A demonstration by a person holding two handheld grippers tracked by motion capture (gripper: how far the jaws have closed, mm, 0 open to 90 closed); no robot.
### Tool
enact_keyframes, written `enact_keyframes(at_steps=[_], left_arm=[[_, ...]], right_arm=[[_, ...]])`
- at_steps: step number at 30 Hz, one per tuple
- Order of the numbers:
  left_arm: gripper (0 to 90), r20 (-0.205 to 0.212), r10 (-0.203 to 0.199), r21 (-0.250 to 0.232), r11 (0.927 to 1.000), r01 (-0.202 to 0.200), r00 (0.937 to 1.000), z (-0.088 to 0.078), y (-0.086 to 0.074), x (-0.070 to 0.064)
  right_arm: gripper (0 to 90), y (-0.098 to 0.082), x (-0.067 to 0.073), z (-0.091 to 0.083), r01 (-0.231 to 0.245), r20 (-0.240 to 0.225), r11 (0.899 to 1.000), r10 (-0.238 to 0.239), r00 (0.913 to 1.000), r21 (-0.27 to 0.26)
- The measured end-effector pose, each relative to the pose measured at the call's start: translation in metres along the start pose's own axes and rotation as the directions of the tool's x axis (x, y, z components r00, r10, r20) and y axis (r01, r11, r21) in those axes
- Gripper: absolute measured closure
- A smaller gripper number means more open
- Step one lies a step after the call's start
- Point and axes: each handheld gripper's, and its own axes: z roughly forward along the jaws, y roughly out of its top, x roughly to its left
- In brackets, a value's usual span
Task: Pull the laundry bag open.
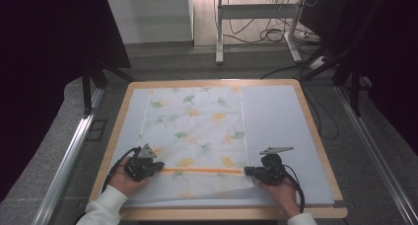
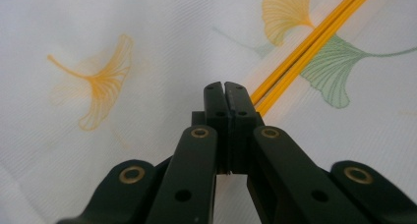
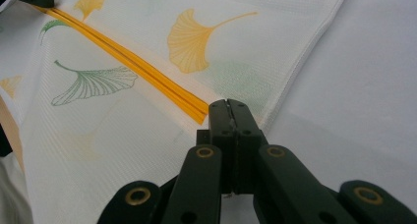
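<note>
High view, both hand-held grippers (image 1: 158, 167) (image 1: 248, 171) pinching cloth (image 1: 197, 126)

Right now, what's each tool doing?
Left tool: shut on the white leaf-printed cloth at its orange stripe.
Right tool: shut on the same cloth.

Cloth (image 1: 197, 131): white, thin, printed with green and yellow ginkgo leaves; orange stripe (image 1: 199, 170) along its folded 6 o'clock edge; spread flat, table centre-left
</note>
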Motion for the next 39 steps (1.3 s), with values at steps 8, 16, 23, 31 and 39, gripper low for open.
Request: enact_keyframes(at_steps=[8,16,23,31,39], left_arm=[[90.0,-0.021,-0.005,0.005,1.0000,0.005,0.9998,-0.005,-0.005,0.003],[90.0,-0.041,-0.011,0.010,0.9999,0.011,0.9991,-0.009,-0.010,0.007],[90.0,-0.045,-0.026,0.008,0.9996,0.026,0.9987,-0.012,-0.013,0.010],[90.0,-0.049,-0.041,0.004,0.9991,0.041,0.9980,-0.016,-0.017,0.014],[90.0,-0.039,-0.066,-0.008,0.9978,0.066,0.9970,-0.019,-0.022,0.019]], right_arm=[[89.4,0.000,0.000,0.000,0.000,0.000,1.000,0.000,1.0000,0.000],[89.4,0.000,0.000,0.000,0.002,0.001,1.000,-0.002,1.0000,0.000],[89.4,0.000,0.000,0.000,0.003,0.001,1.000,-0.003,1.0000,0.000],[89.4,0.000,0.000,0.000,0.003,0.000,1.000,-0.003,1.0000,-0.002],[89.4,0.000,0.000,0.000,0.003,0.000,1.000,-0.003,1.0000,-0.001]])
